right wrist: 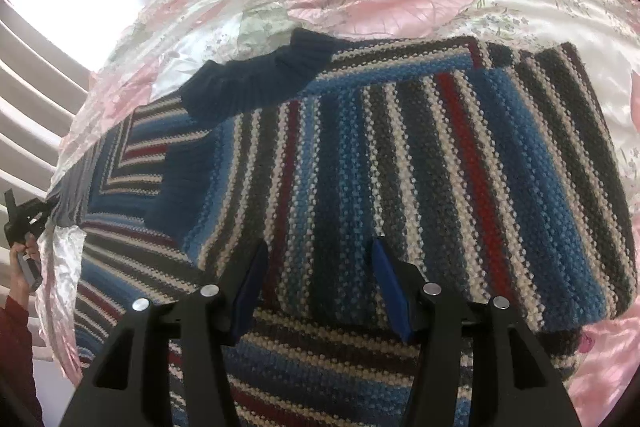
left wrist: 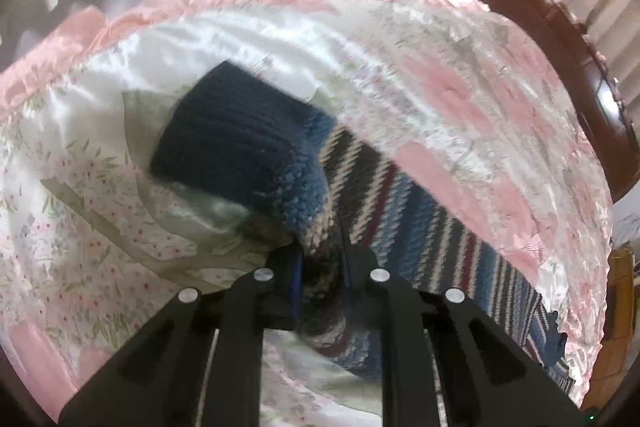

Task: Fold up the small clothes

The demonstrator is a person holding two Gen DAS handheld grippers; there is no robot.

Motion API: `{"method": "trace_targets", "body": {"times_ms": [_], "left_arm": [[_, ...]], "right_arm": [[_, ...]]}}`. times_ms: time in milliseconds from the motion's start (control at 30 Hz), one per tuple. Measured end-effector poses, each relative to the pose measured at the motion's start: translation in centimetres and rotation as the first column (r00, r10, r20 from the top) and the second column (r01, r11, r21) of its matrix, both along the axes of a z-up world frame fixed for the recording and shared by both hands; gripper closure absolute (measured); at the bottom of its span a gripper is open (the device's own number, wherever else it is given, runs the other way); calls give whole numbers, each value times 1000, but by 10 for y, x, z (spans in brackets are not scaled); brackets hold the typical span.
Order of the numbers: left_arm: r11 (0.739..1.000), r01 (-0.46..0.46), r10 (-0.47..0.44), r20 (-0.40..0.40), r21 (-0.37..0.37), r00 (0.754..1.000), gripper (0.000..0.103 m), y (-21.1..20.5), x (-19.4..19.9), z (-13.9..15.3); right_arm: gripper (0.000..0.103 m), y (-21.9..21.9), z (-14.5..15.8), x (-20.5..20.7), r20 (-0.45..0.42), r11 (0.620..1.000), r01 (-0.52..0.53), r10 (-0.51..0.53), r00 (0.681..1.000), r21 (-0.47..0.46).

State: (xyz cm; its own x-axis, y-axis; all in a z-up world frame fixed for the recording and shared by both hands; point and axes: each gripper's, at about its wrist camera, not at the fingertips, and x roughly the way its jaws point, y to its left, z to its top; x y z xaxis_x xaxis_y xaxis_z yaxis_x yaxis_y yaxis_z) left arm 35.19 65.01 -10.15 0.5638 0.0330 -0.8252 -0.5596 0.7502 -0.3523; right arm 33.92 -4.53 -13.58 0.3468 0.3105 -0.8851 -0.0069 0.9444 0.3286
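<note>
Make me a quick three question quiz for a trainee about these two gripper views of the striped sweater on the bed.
1. True or false: the left gripper is shut on a bunch of the striped sweater.
2. Multiple choice: the right gripper is A) shut on the sweater, B) open over the sweater, C) holding the bedspread.
3. Fill in: the ribbed navy cuff belongs to the sweater's ____, which is lifted above the floral bedspread.

Key: 1 true; 2 B; 3 sleeve.
</note>
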Motion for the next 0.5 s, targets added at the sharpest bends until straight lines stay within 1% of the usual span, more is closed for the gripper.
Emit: {"method": "trace_targets", "body": {"times_ms": [100,167,267,300,367,500], "left_arm": [[999,31,-33,39,39,999,90,-16,-3,15],[995,67,-71,59,71,996,91,-32,-2,25],[983,132,-143,83,128,986,91,-64,-2,40],[975,168,-183,93,145,979,91,-81,-1,46],[964,215,-233,102,156,967,91,-104,0,50],[928,327,-351,125,180,928,91,-166,3,61]], "right_arm": [[48,-3,4,-4,8,1000,1,-1,1000,3],[48,-7,7,-7,17,1000,3,-3,1000,5],[48,-13,10,-10,29,1000,7,-7,1000,-3],[48,-15,10,-11,33,1000,9,-8,999,-4],[48,-21,11,-13,34,1000,15,-15,999,5],[48,-33,13,-18,44,1000,23,-24,999,6]]}}
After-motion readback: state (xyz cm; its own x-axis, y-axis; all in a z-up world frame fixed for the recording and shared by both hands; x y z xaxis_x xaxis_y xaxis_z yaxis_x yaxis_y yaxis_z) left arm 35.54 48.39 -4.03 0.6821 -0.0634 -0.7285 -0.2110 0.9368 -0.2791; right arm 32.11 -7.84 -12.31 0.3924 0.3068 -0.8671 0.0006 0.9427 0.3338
